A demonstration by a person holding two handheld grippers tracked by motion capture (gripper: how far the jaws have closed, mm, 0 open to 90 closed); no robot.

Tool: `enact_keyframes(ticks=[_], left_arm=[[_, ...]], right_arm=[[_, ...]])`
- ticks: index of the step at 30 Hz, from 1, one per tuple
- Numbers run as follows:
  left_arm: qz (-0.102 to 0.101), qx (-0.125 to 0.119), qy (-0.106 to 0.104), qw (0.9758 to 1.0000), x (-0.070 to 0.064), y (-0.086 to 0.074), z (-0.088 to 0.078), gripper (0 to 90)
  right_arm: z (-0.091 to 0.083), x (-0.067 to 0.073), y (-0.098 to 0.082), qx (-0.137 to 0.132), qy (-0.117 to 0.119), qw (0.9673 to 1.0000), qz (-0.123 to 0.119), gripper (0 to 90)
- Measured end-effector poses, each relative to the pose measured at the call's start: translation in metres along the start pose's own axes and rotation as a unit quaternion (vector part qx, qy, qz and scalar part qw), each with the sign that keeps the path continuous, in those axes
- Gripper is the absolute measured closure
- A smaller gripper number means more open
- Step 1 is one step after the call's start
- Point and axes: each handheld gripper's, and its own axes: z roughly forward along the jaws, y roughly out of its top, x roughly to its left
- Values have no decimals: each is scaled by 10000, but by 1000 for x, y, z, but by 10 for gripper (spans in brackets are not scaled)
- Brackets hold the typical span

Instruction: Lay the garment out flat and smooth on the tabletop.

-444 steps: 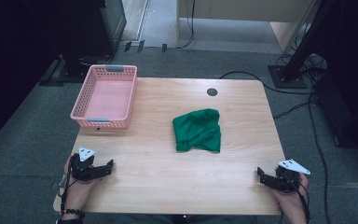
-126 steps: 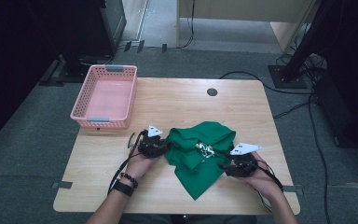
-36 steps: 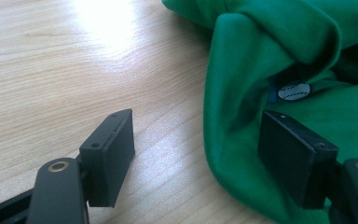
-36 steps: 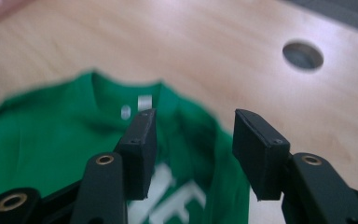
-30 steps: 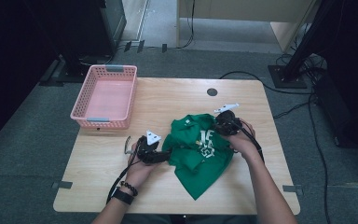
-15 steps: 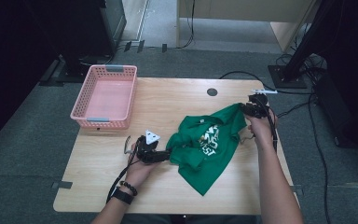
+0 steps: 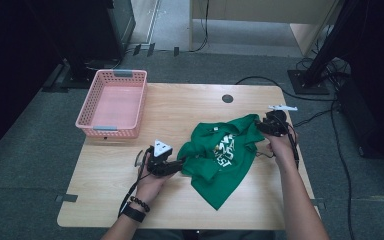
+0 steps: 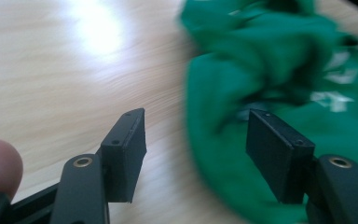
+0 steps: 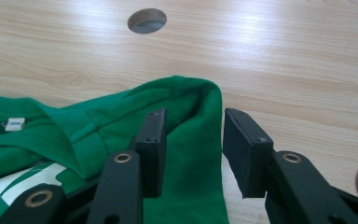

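Green cotton T-shirt with white print (image 7: 223, 155) lies crumpled at the wooden tabletop's (image 7: 180, 107) centre; left hand-held gripper (image 8: 196, 154) gapes at its nine-o'clock edge, blurred; right hand-held gripper (image 9: 193, 149) straddles a two-o'clock fold, apparently unclamped.

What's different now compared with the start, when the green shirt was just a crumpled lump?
Both hands left the near table corners and came in to the shirt, which is now spread wider with its white print up. The right gripper drew one edge toward the table's right side; its jaws now stand open around that fold. The left gripper is open at the shirt's left edge. The pink basket stayed put.
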Motion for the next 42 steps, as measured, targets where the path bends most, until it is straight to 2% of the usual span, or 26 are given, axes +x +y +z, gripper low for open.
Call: enact_keyframes(ticks=[2, 3, 4, 6, 7, 9, 10, 11, 13, 14, 16, 18, 19, 21, 23, 29, 34, 38, 42], left_arm=[[70, 4, -196, 9998, -10, 5, 2, 476], [64, 49, -206, 9998, -13, 8, 5, 537], [18, 119, -183, 9998, -16, 10, 8, 558], [-193, 220, -346, 9990, -19, 15, 17, 609], [-237, 303, -377, 9985, -21, 17, 22, 609], [-289, 496, -335, 9978, -26, 20, 32, 595], [-343, 574, -290, 9973, -28, 22, 36, 560], [-423, 600, -227, 9970, -29, 24, 40, 531], [-614, 540, -94, 9966, -28, 29, 45, 564], [-677, 521, -65, 9963, -26, 31, 47, 611], [-755, 509, -173, 9957, -22, 34, 50, 744], [-646, 521, -256, 9962, -20, 36, 50, 844], [-564, 535, -280, 9966, -19, 36, 50, 869], [-491, 573, -350, 9965, -15, 38, 47, 886], [-432, 575, -342, 9968, -10, 40, 44, 890], [-444, 547, -390, 9968, 12, 45, 32, 892], [-586, 509, -380, 9963, 34, 48, 22, 892], [-496, 586, -312, 9966, 46, 46, 15, 893], [-362, 690, -316, 9965, 53, 42, 9, 893]], right_arm=[[1, 0, 0, -14, 52, 10000, -37, 609], [2, 0, 0, -7, 79, 10000, -25, 610], [3, 0, 1, 1, 97, 9999, -44, 610], [7, 2, 4, -15, 184, 9997, -126, 610], [7, 2, 4, -15, 184, 9997, -126, 610], [11, 3, 6, 47, 256, 9995, -153, 605], [14, 3, 7, 80, 263, 9995, -165, 596], [17, 2, 7, 114, 218, 9995, -182, 581], [22, 3, 7, 101, 154, 9996, -220, 551], [25, 3, 7, 95, 168, 9996, -227, 552], [31, 4, 5, 182, 222, 9991, -306, 571], [37, 5, 1, 336, 297, 9981, -423, 646], [39, 5, -2, 397, 303, 9973, -541, 723], [39, 4, -5, 394, 212, 9964, -720, 853], [36, -2, -6, 281, 327, 9972, -604, 900], [23, -16, -10, 222, 249, 9982, -502, 900], [13, -17, -13, 322, 127, 9968, -721, 900], [7, -24, -20, 414, 103, 9969, -667, 900], [2, -32, -31, 523, 197, 9963, -648, 900]])
